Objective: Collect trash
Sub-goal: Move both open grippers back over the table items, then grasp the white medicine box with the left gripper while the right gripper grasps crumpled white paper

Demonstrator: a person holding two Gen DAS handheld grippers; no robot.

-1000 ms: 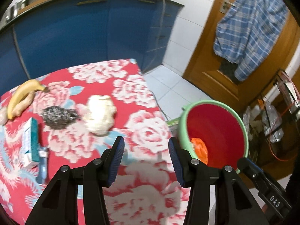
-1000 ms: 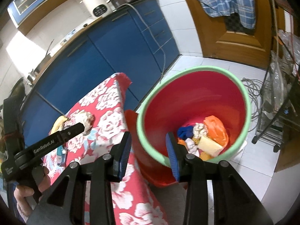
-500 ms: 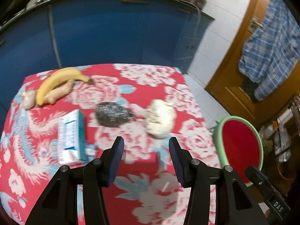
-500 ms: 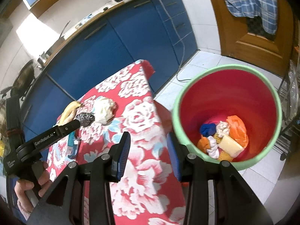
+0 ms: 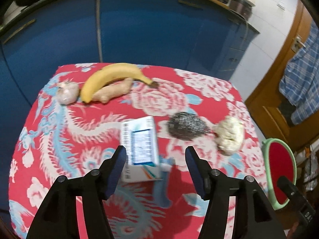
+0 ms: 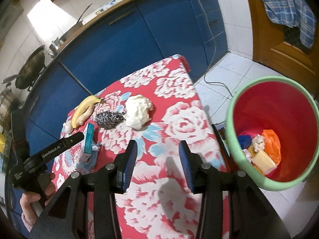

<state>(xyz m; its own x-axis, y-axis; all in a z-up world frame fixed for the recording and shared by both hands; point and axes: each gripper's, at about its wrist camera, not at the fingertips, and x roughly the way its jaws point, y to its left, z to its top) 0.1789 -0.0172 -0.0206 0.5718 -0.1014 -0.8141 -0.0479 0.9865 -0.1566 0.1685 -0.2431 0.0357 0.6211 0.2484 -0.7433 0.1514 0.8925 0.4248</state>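
My left gripper (image 5: 155, 159) is open and empty, just above and in front of a white and teal carton (image 5: 139, 145) on the red floral tablecloth (image 5: 59, 139). A crumpled white paper wad (image 5: 229, 135) and a grey steel scrubber (image 5: 186, 126) lie to its right. My right gripper (image 6: 157, 155) is open and empty over the cloth (image 6: 179, 123), with the wad (image 6: 137, 113), the scrubber (image 6: 108, 119) and the carton (image 6: 88, 139) beyond it. The red bin with a green rim (image 6: 273, 131) stands on the floor to the right and holds several scraps.
A banana (image 5: 111, 77), a ginger root (image 5: 113, 91) and a garlic bulb (image 5: 66, 94) lie at the table's far side. A blue toothbrush (image 5: 161, 185) lies by the carton. Blue cabinets (image 5: 139, 29) stand behind. The bin (image 5: 279, 171) sits off the table's right edge.
My left gripper has swung left from the bin to over the carton. My right gripper has moved left from above the bin to over the table. Both stay open.
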